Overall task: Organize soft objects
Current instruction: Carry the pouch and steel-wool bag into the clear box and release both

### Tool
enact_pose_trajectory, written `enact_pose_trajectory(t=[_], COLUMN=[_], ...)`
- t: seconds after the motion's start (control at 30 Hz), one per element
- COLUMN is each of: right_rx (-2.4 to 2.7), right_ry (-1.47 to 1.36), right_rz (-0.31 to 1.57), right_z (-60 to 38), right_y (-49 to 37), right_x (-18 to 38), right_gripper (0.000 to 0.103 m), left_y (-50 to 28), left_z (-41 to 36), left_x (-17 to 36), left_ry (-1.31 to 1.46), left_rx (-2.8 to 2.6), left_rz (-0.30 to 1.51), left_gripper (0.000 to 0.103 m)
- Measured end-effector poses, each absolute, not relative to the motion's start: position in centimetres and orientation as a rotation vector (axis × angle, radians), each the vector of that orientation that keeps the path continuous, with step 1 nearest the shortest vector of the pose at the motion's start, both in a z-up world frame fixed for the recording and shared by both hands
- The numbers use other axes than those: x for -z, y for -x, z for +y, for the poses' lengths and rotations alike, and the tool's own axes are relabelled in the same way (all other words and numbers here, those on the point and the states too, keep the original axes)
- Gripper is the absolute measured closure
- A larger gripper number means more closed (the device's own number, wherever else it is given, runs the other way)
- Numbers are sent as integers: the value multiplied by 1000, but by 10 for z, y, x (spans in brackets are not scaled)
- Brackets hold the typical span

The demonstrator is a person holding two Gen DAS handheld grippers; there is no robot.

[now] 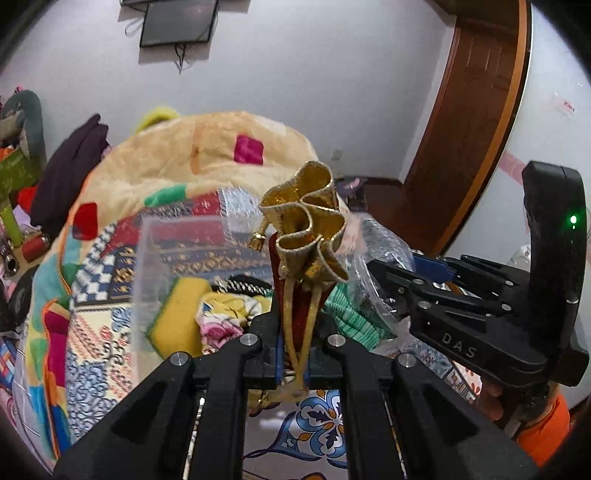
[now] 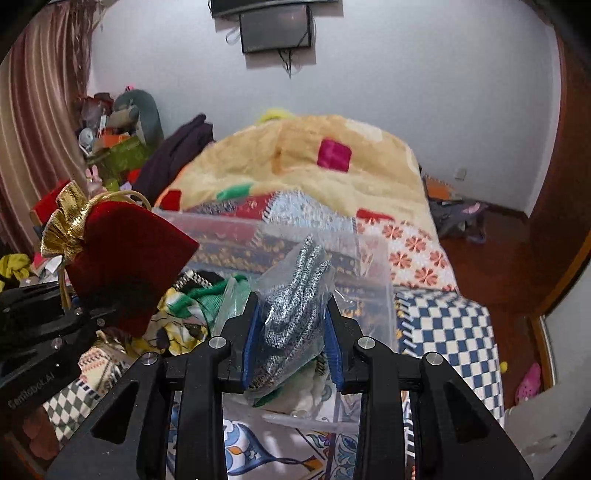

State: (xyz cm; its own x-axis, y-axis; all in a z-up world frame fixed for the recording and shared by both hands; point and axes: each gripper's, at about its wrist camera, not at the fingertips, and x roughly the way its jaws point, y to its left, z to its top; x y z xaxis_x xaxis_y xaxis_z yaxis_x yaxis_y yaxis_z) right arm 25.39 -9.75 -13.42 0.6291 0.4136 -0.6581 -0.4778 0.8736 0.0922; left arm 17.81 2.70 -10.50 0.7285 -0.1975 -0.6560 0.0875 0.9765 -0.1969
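Fingers (image 1: 295, 332) of left pinch red pouch (image 2: 125, 258), right's (image 2: 291, 332) clamp bagged grey cloth (image 2: 295, 295), above clear bin's rim (image 2: 258, 225).

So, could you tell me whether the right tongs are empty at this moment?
No, the right tongs are closed on a clear plastic packet of grey knitted fabric, held above the clear plastic bin.

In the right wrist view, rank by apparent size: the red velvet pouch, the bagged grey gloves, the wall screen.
1. red velvet pouch
2. bagged grey gloves
3. wall screen
The first two look close in size, and both sit near the camera, so their order is unsure.
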Motion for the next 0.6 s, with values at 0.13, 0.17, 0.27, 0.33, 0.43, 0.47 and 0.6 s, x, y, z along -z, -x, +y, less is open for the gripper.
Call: enact_pose_trajectory(t=[0.13, 0.17, 0.27, 0.33, 0.43, 0.47, 0.6], right_rx=[-521, -523, -519, -515, -508, -510, -516], right_ry=[94, 97, 116, 130, 137, 135, 138], right_rz=[759, 761, 763, 765, 759, 755, 722], right_z=[-97, -96, -93, -92, -94, -96, -102], right_y=[-257, -258, -256, -254, -251, -251, -243], right_x=[142, 143, 144, 142, 138, 137, 126], right_gripper=[72, 71, 69, 66, 53, 48, 44], left_y=[-190, -193, -196, -196, -190, -186, -172], left_z=[27, 28, 29, 33, 34, 34, 35], left_x=[119, 122, 124, 124, 121, 119, 111], left_ry=[164, 166, 177, 193, 193, 184, 164], left_rx=[160, 158, 149, 149, 147, 141, 135], left_rz=[789, 802, 820, 824, 811, 800, 763], left_gripper=[98, 97, 89, 80, 62, 58, 54])
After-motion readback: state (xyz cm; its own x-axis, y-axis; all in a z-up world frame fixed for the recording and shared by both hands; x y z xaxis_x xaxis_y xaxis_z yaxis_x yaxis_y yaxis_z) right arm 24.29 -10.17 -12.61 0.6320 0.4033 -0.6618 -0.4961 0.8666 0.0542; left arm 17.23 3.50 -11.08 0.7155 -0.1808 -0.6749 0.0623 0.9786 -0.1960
